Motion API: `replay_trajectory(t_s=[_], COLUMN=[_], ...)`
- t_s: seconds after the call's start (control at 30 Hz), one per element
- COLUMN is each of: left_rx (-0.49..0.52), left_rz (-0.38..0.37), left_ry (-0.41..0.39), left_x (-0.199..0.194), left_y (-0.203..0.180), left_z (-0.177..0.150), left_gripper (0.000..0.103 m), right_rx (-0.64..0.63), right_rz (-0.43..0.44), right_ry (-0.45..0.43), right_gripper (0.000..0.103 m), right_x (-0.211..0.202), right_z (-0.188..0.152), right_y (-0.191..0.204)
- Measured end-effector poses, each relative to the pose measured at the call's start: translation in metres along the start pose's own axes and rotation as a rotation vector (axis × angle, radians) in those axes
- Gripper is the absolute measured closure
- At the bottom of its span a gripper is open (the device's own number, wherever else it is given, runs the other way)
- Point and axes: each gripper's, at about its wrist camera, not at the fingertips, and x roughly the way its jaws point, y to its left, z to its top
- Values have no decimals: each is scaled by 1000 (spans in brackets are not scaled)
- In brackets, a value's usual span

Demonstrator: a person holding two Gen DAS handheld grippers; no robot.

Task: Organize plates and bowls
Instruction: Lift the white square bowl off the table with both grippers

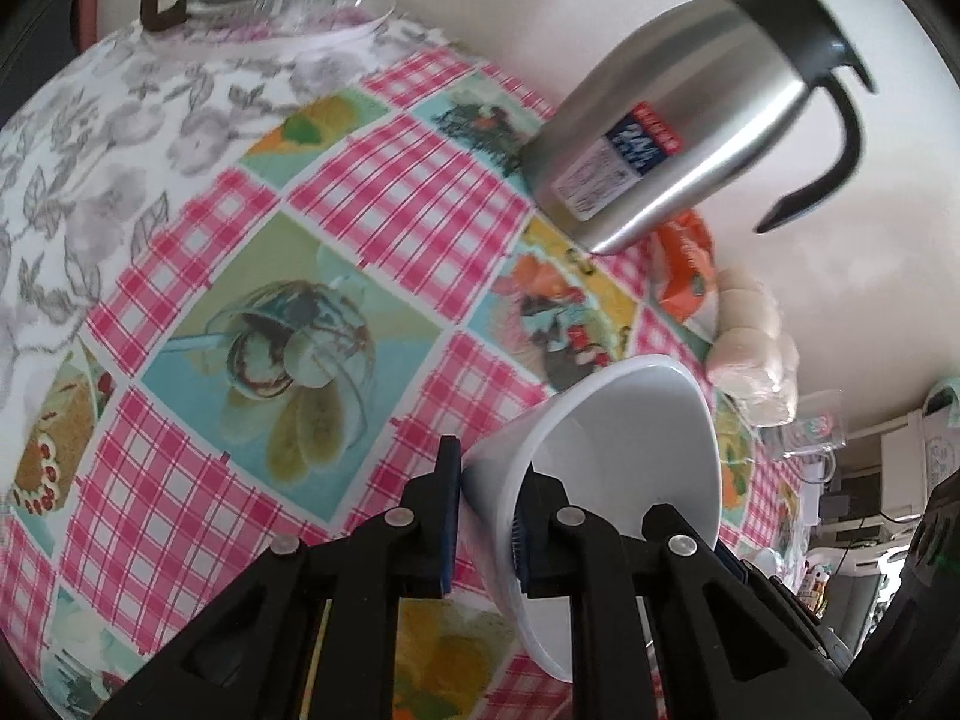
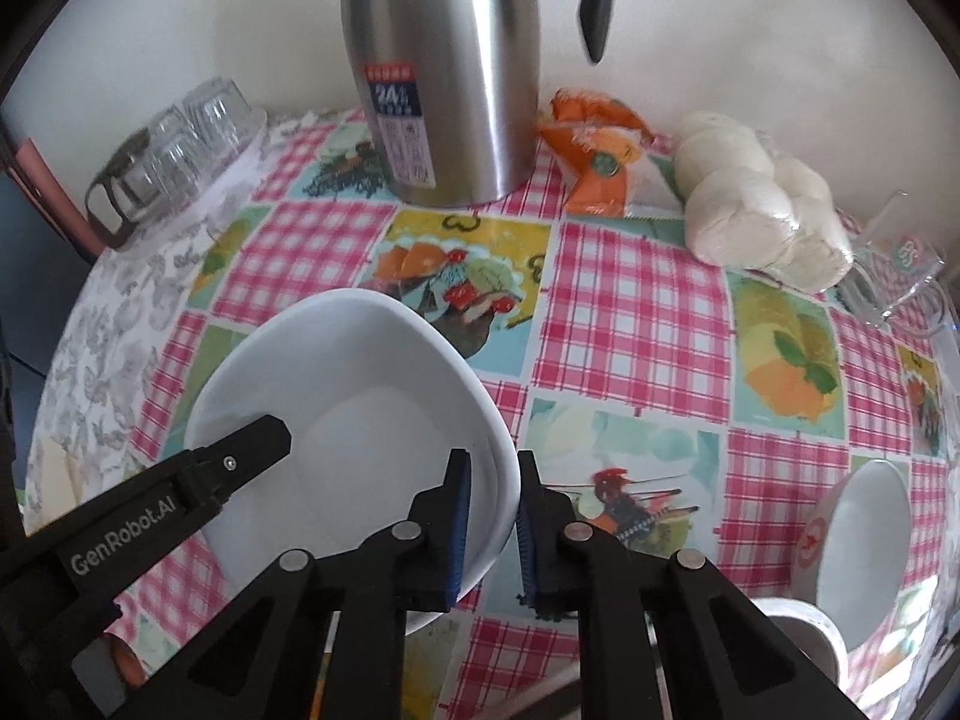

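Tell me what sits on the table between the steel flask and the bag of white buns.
In the right wrist view, an orange packet lies between the steel flask and the bag of white buns, against the wall.

A table under a pink-checked patchwork tablecloth [image 2: 630,312] stands against a plain cream wall [image 2: 750,30] in soft daylight.

A steel flask [image 2: 444,66] stands beside an orange packet [image 2: 594,150].
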Motion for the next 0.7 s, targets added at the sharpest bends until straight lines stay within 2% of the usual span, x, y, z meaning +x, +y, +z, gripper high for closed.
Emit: replay_trajectory(t_s=[0.47,0.7], left_rx=[146,223], left_rz=[-45,-67], left_ry=[-118,-128], left_x=[-68,-80], left_y=[-69,-103], left_z=[-33,-55], left_gripper=[88,88], right_rx=[91,155], right_rz=[63,82], right_ry=[-178,-231], right_gripper=[88,88], right_x=[-92,-120], right_z=[-22,-43], right_y=[-41,-73])
